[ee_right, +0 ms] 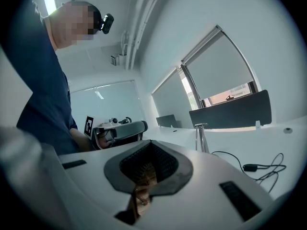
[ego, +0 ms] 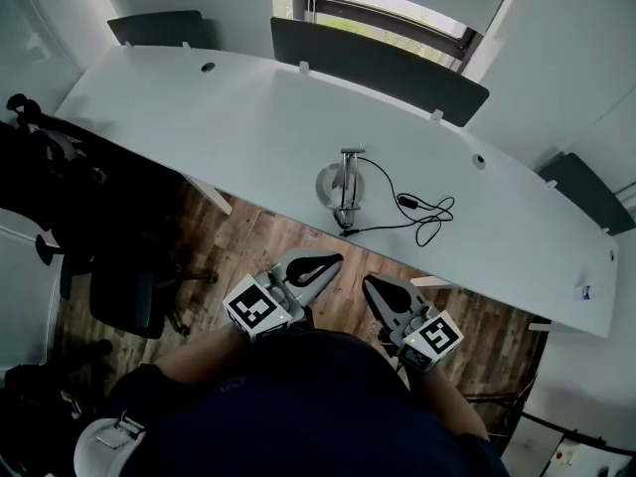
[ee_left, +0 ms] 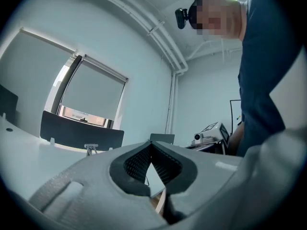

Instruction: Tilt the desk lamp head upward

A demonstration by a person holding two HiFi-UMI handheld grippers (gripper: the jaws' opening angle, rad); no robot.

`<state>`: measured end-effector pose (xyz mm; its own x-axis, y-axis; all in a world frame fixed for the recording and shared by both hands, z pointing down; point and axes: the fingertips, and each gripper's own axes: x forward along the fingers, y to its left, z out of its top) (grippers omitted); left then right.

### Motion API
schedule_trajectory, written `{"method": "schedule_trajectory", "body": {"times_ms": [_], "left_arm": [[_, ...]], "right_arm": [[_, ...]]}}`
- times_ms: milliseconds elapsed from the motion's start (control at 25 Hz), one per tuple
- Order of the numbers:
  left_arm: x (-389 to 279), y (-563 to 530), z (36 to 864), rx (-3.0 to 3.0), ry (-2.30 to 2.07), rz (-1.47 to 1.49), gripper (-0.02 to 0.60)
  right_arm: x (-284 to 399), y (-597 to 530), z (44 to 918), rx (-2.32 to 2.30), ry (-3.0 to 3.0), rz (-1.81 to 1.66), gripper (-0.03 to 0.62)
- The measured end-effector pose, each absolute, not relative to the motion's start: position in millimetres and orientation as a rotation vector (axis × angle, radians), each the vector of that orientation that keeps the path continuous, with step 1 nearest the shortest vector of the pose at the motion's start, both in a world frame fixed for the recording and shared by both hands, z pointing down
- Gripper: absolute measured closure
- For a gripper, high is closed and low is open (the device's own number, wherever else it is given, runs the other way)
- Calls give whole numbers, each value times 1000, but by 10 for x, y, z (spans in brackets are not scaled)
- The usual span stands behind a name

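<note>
Approach is the step in hand, and nothing of the task is done yet. We hold the left claw (ego: 334, 260) and the right claw (ego: 369, 283) side by side close to our body, over the wooden floor (ego: 248, 237) and short of the counter (ego: 199, 117) edge, both pointing toward the desk lamp (ego: 343, 185). Each claw has its jaws pressed together with nothing between them, as both gripper views show. The lamp stands upright near the counter's front edge, well apart from either claw, with its cable (ego: 422, 212) lying in loops to the right. From here we cannot tell the lamp head from its frame. Next, we judge, the claws need to go forward over the edge. One should then spread its jaws to take the head, and the other may have to steady the base so the lamp does not slide or tip.
</note>
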<state>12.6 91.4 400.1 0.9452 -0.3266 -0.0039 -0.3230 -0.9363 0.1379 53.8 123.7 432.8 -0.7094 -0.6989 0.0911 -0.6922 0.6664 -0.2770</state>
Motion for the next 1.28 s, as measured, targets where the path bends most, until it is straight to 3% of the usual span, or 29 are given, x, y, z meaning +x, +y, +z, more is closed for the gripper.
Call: {"method": "schedule_trajectory", "body": {"times_ms": [440,1280], "left_arm": [[50,-297,4002,3045,-321,17,575],[314,-1023,4754,3070,-421,222,575]], "right_arm": [[353,96,4363,-1260,2834,-519,585],[743,-628,4726,-1168,2869,-699,585]]}}
